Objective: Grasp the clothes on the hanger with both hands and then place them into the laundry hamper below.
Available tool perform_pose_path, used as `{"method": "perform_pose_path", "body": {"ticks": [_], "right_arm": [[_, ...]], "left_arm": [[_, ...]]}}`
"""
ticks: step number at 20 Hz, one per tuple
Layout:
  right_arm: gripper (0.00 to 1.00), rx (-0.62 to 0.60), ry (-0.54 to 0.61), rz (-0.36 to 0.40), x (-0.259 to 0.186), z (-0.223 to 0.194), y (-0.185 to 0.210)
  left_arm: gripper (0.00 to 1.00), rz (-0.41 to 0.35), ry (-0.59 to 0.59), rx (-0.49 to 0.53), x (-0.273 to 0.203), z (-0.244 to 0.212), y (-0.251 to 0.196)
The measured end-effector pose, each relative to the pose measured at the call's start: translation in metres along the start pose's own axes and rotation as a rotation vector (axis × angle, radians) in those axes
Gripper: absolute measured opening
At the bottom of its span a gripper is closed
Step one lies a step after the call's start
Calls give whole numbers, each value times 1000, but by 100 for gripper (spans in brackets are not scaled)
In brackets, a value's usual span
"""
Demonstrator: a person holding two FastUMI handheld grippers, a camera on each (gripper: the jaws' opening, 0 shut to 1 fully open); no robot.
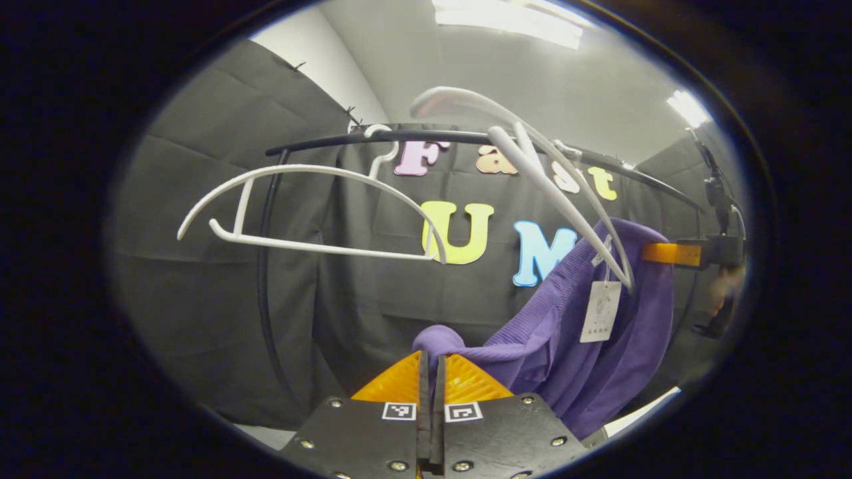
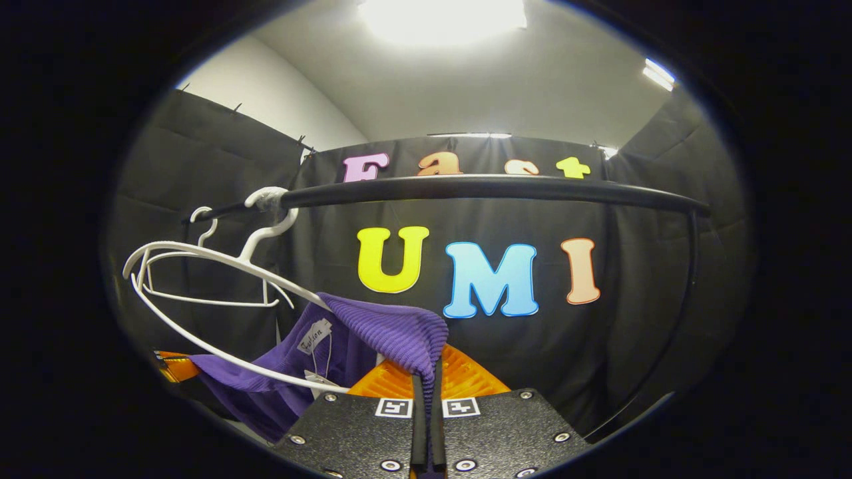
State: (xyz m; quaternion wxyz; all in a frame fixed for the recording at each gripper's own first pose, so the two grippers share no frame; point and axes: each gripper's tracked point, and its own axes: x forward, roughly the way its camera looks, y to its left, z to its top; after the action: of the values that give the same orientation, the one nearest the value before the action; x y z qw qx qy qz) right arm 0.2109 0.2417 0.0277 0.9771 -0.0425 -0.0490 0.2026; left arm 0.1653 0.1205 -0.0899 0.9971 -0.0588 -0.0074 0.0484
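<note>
Both grippers are clamped on the same purple garment [image 1: 586, 359]. In the left gripper view we see the left gripper [image 1: 432, 372] with its two ridged fingers pressed together on a bunched corner of the cloth, which puffs out just above the fingertips. In the right gripper view the right gripper [image 2: 429, 386] is closed the same way, a fold of the fabric draped over its tips and pinched in the narrow slot between them.

The garment is a soft ribbed knit with fine parallel cords. It hangs partly on a thin white plastic hanger [image 2: 219, 266], whose curved arm runs under the cloth; the hook sits on a black round metal rail [image 2: 492, 189]. A white paper tag [image 1: 601, 311] dangles from the neckline.

From the left gripper view we get the hanger close and tilted, the tag face-on, and the right gripper far off at the right edge beyond the garment. A second, bare white hanger [image 1: 306, 213] hangs on the rail to the left. From the right gripper view we get the rail's full sweep with its upright at the right, and the left gripper low at the left edge, touching the cloth's far end.
</note>
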Motion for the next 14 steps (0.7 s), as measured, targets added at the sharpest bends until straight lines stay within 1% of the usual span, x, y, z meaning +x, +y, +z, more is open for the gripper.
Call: {"method": "perform_pose_path", "body": {"ticks": [2, 3, 4, 5, 6, 7, 8, 9, 10, 12, 13, 14], "right_arm": [[2, -33, -26, -8, 4, 5, -11], [2, -48, -33, -13, 7, 6, -17], [2, -60, -39, -16, 11, 6, -22], [2, -65, -43, -17, 15, 7, -28], [2, -64, -49, -16, 19, 8, -33], [2, -65, -56, -17, 23, 9, -37], [2, -71, -66, -20, 27, 10, -42], [2, -85, -75, -53, 30, 12, -54], [2, -84, -79, -78, 34, 12, -68], [2, -23, -43, -82, 40, -1, -80], [2, -18, -30, -87, 39, -6, -85], [2, -25, -23, -89, 38, -10, -91]], "left_arm": [[0, 1, -14, 0, 3, 7, -5], [5, 0, -19, 1, 0, 10, -9], [0, 3, -28, 1, -1, 15, -12], [0, 5, -38, -1, -3, 19, -15], [5, 5, -47, -7, -5, 23, -19], [0, 1, -53, -14, -6, 26, -24], [0, 2, -56, -18, -3, 29, -30], [5, 0, -57, -21, 10, 29, -36], [1, -1, -56, -25, 19, 30, -45], [1, -13, -56, -31, 35, 28, -66], [5, -18, -55, -27, 36, 28, -70], [1, -24, -51, -22, 37, 27, -75]]}}
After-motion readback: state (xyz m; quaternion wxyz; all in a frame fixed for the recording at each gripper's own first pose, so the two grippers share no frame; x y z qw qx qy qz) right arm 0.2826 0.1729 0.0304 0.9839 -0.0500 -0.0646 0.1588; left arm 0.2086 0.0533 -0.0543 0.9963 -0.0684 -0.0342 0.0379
